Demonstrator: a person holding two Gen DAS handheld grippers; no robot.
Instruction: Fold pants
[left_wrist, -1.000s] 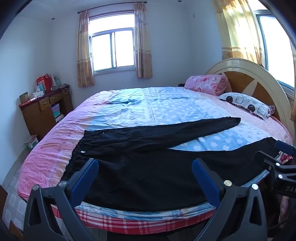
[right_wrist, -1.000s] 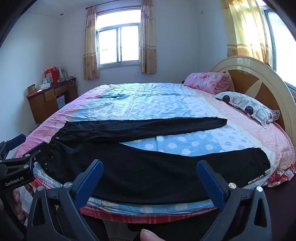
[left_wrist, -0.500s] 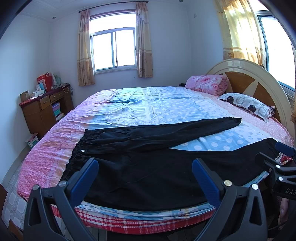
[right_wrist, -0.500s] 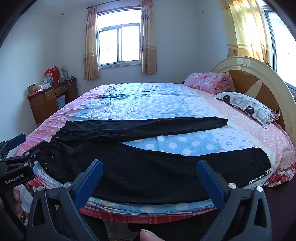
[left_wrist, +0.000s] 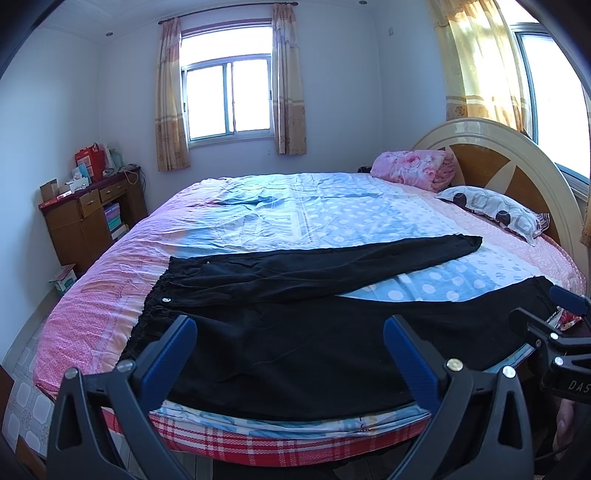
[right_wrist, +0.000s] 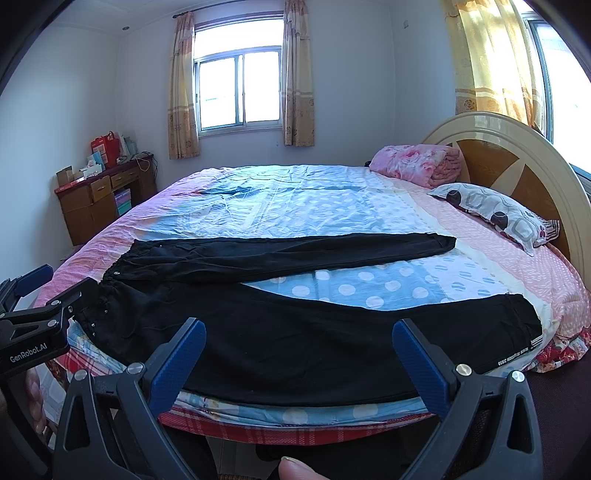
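Black pants (left_wrist: 288, 332) lie spread flat on the round bed (left_wrist: 295, 206), waistband to the left, the two legs splayed apart to the right. They also show in the right wrist view (right_wrist: 295, 339). My left gripper (left_wrist: 290, 325) is open and empty, held in front of the bed's near edge over the pants' seat. My right gripper (right_wrist: 299, 328) is open and empty, in front of the near leg. Each gripper shows at the edge of the other's view: the right one (left_wrist: 554, 321), the left one (right_wrist: 44, 295).
A folded pink quilt (left_wrist: 412, 168) and a patterned pillow (left_wrist: 495, 214) lie by the wooden headboard (left_wrist: 509, 158) at the right. A wooden desk (left_wrist: 88, 218) with boxes stands against the left wall. A small box (left_wrist: 64, 280) sits on the tiled floor.
Both views have shifted only slightly; the left view has tilted up a little. The pants have not moved and both grippers stay open.
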